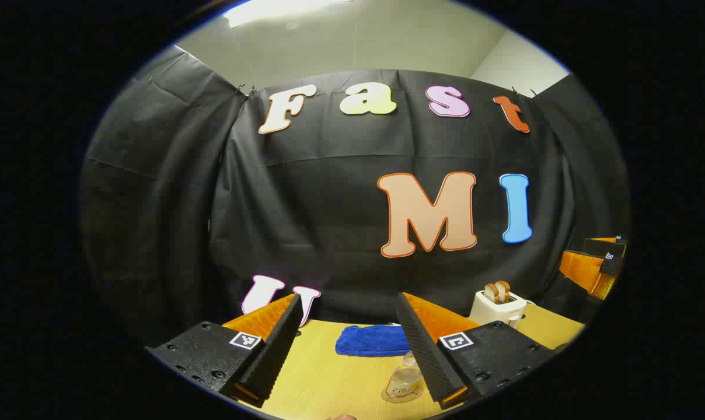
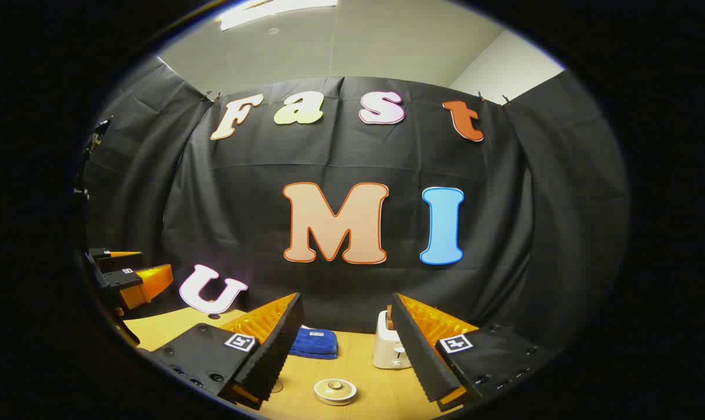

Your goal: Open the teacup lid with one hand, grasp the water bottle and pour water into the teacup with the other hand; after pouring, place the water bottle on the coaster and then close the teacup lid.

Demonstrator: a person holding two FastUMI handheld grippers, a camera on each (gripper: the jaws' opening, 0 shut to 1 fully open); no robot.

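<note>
**Both grippers raised, nothing yet grasped**

The water bottle (image 1: 404,382) is seen standing on the table (image 1: 329,379), low between the fingers of the left gripper (image 1: 352,344). The lidded teacup (image 2: 335,391) sits near, between the fingers of the right gripper (image 2: 344,344). Both sets of jaws are held wide apart and empty. A blue cloth (image 1: 373,340) and toaster (image 1: 498,304) lie farther back. The lid is best approached from above, squarely centred, before closing.

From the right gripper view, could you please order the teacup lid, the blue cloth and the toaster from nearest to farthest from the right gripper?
1. Teacup lid: on the table just ahead, between the open right gripper's fingers.
2. Blue cloth and toaster: both farther back by the wall, cloth toward the left finger, toaster beside the right finger; too close to rank.
</note>
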